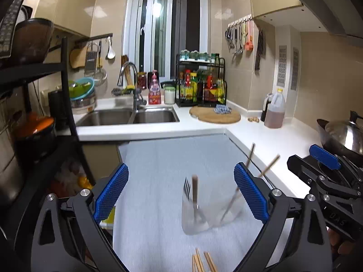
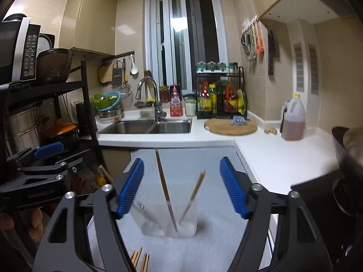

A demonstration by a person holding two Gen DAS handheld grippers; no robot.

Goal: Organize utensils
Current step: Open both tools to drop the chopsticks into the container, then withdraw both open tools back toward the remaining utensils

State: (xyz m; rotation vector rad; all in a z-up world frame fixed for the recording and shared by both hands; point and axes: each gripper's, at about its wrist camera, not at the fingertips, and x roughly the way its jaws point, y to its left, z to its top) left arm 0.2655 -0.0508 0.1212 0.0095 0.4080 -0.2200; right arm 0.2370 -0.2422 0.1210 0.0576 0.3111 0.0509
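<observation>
Covering the near work surface, a pale grey mat (image 1: 158, 170) lies in front of the white countertop (image 1: 261, 133) and the double sink (image 1: 129, 116). Both grippers point forward and slightly downward over this mat, side by side.

The left gripper (image 1: 181, 195) is released: its blue pads (image 1: 111, 192) stand wide apart with nothing pressed between them. The right gripper (image 2: 182, 187) is likewise released, its blue pads (image 2: 232, 187) spread well clear of the container ahead. A hand (image 2: 20, 224) grips the left tool's handle at the lower left edge of the right wrist view.

A clear plastic container (image 2: 170, 217) stands upright on the mat, just ahead of both grippers and touched by neither. Inside it, a fork (image 1: 187, 187) stands with tines up beside a brown-handled utensil (image 1: 194, 188), blurred. A knife (image 2: 165, 188) leans in the container, and chopsticks (image 1: 267, 168) lean out toward the right. More wooden chopsticks (image 1: 203, 261) lie flat on the mat at the near edge, below the left gripper.
</observation>
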